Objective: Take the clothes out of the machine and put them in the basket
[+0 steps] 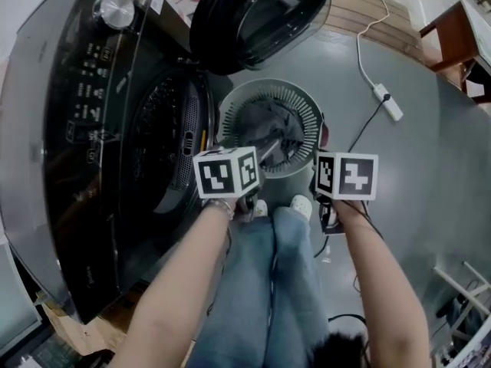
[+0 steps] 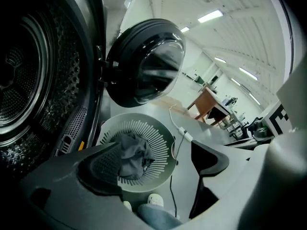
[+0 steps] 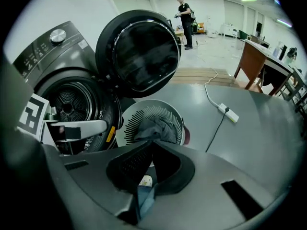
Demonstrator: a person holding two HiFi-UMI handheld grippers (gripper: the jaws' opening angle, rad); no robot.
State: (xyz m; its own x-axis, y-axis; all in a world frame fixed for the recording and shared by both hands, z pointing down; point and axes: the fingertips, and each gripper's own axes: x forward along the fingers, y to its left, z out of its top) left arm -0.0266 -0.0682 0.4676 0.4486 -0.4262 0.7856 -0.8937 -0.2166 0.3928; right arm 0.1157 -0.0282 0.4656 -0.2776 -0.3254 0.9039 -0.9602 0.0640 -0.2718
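Clothes [image 1: 268, 126] lie bunched in the basket [image 1: 261, 85] just ahead of and below the left hand-held gripper [image 2: 154, 148], spread and empty, and the right hand-held gripper [image 3: 152, 142], pressed together on nothing; best check the drum [image 2: 29, 80] to their left next.

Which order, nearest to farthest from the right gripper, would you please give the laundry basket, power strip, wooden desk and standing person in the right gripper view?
1. Laundry basket, just beyond the right gripper.
2. Power strip, on the floor to the right.
3. Wooden desk, farther back at the right edge.
4. Standing person, far down the room, top centre.
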